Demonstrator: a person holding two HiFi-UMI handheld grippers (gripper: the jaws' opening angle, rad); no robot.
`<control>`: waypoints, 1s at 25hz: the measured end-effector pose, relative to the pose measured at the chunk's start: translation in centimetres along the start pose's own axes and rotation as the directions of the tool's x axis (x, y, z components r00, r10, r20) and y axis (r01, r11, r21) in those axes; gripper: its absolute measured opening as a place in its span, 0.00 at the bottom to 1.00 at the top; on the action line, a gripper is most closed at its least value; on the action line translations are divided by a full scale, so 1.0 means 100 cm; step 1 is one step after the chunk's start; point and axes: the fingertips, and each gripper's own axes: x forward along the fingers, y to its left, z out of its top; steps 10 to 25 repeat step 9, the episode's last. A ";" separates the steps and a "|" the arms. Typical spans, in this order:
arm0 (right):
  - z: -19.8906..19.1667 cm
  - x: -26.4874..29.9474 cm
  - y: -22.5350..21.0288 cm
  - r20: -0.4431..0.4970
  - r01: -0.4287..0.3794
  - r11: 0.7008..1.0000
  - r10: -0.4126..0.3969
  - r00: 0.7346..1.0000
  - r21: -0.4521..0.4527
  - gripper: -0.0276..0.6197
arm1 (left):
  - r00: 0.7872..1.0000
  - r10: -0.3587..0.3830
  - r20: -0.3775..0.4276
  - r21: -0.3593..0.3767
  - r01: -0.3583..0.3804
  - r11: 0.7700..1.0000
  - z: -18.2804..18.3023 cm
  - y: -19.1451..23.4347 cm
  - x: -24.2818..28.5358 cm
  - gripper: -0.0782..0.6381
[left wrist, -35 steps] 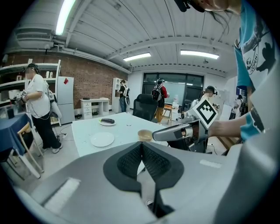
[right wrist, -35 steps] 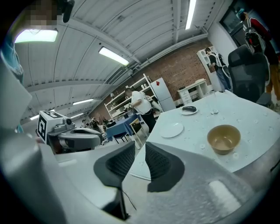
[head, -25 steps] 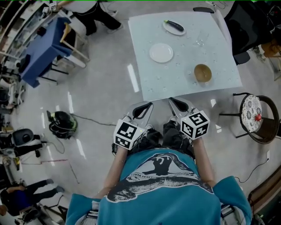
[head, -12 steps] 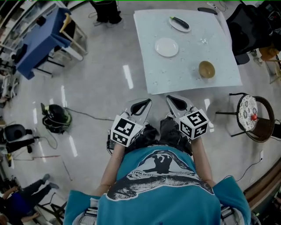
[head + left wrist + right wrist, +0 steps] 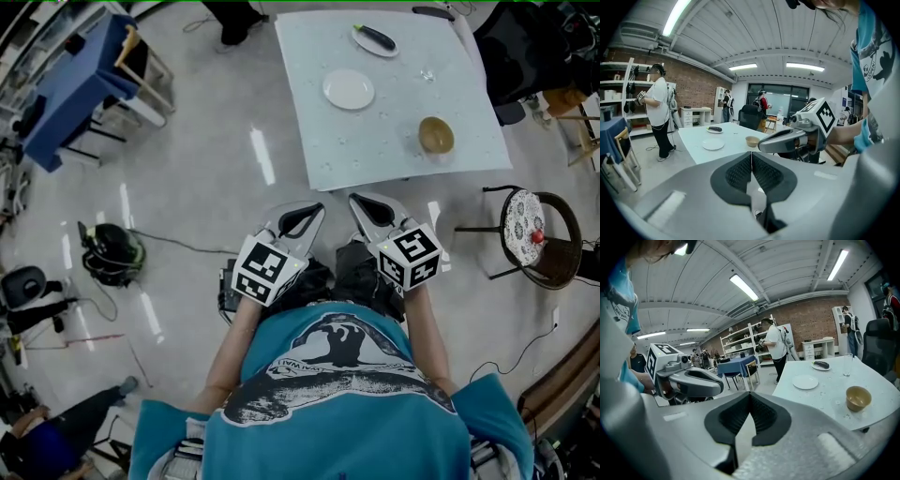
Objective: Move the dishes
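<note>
The white table (image 5: 394, 150) carries all the dishes. An empty white plate (image 5: 348, 89) sits on the left half of the table. A tan bowl (image 5: 436, 134) stands near the table's right edge, well apart from the plate. At the table's far edge a smaller plate (image 5: 358, 40) holds 1 dark eggplant (image 5: 377, 38). A clear glass (image 5: 847, 364) stands upright on the table between that smaller plate and the bowl.

The person stands back from the table's near edge with both tongs held out in front of the body. Both tongs point toward the table but stop short of it, over the bare floor. The left gripper (image 5: 314, 214) has its 2 jaws pressed tight together, ribbed pads meeting, with nothing between them. The right gripper (image 5: 361, 206) is likewise squeezed closed and carries nothing. The 2 tongs sit side by side, near each other but not touching, and neither touches the table or any dish.

Just right of the table stands a round stool (image 5: 521, 225) with a patterned seat. Well to the left of the table is a blue-covered table (image 5: 66, 89). Another person (image 5: 658, 110) in a white top stands at the table's far left side.
</note>
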 end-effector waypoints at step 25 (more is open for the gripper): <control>-0.002 0.003 0.004 -0.004 0.020 1.000 -0.020 1.000 0.008 0.05 | 1.000 -0.021 -0.003 0.003 0.021 1.000 -0.002 0.001 -0.005 0.13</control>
